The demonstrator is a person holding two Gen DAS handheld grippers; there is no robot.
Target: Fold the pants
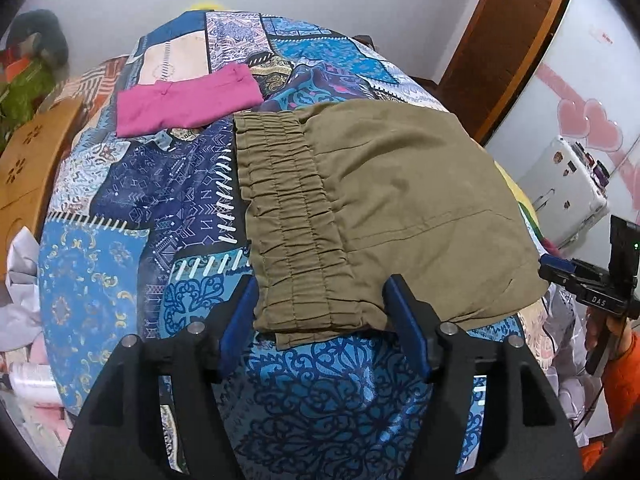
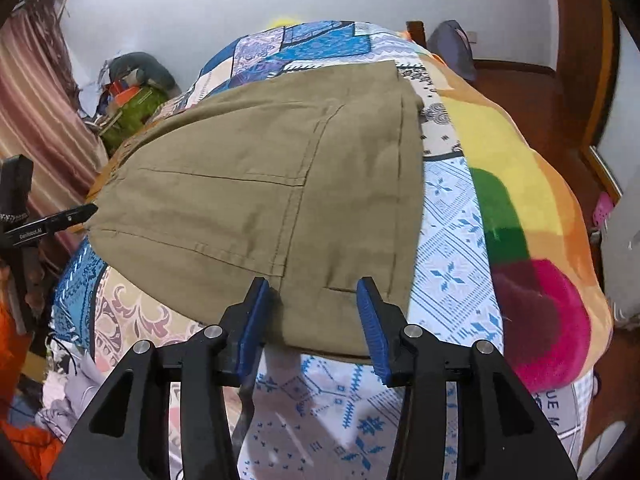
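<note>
My left gripper (image 1: 322, 304) is spread wide at the bottom of its view, the pants' (image 1: 380, 200) stretchy waistband between its fingers. My right gripper (image 2: 312, 312) is wide too, at the pants' near edge. The pants lie flat on the blue bedspread (image 1: 100, 280). Only the left view shows the pink cloth (image 1: 188, 100), upper left.

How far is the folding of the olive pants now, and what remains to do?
Done: the olive pants lie flat on the patterned bedspread as a short folded stack, waistband to one side. In hand: nothing is gripped; the left gripper and right gripper are open at the near edge. Left: probably one more fold or smoothing. The pink garment already lies folded.
</note>
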